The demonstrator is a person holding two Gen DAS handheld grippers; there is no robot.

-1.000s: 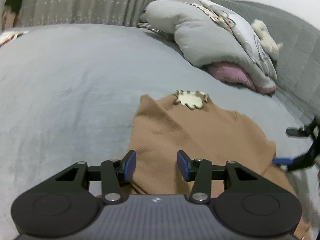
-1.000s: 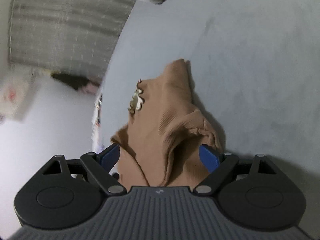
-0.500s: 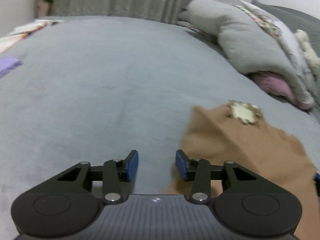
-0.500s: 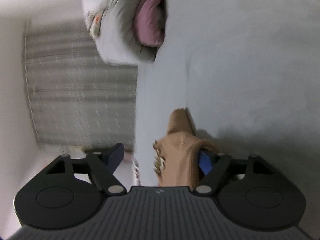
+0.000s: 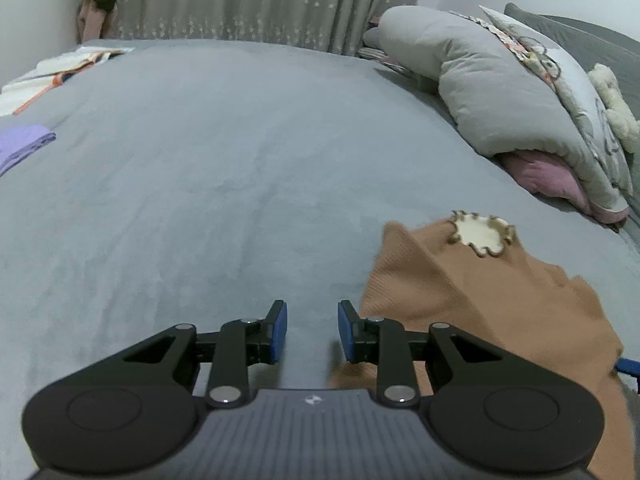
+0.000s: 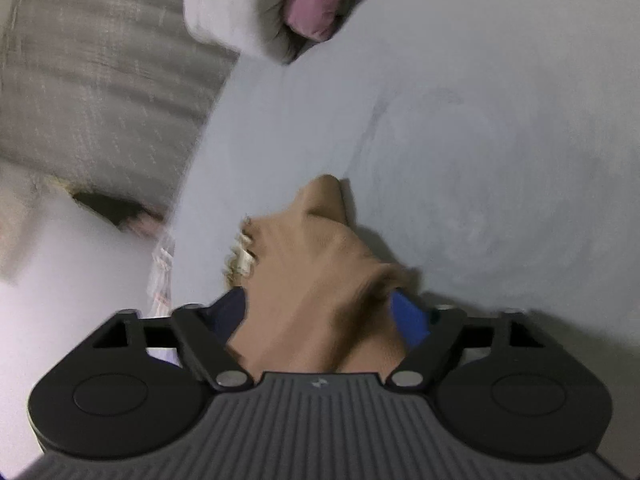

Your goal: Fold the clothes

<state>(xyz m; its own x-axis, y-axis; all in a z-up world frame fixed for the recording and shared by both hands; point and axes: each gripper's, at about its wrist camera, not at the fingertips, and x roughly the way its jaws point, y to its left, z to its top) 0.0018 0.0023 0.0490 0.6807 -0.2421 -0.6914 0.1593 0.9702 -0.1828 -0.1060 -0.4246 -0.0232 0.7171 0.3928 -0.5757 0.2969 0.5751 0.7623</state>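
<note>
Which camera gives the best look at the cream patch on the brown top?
The left wrist view: the cream patch lies face-up, sharp and whole on the brown top. The right wrist view shows the patch only edge-on, blurred and half hidden by folds.

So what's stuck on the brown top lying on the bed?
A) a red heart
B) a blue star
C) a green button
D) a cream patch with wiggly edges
D: the brown top carries a cream patch with a wavy brown outline near its far edge.
</note>
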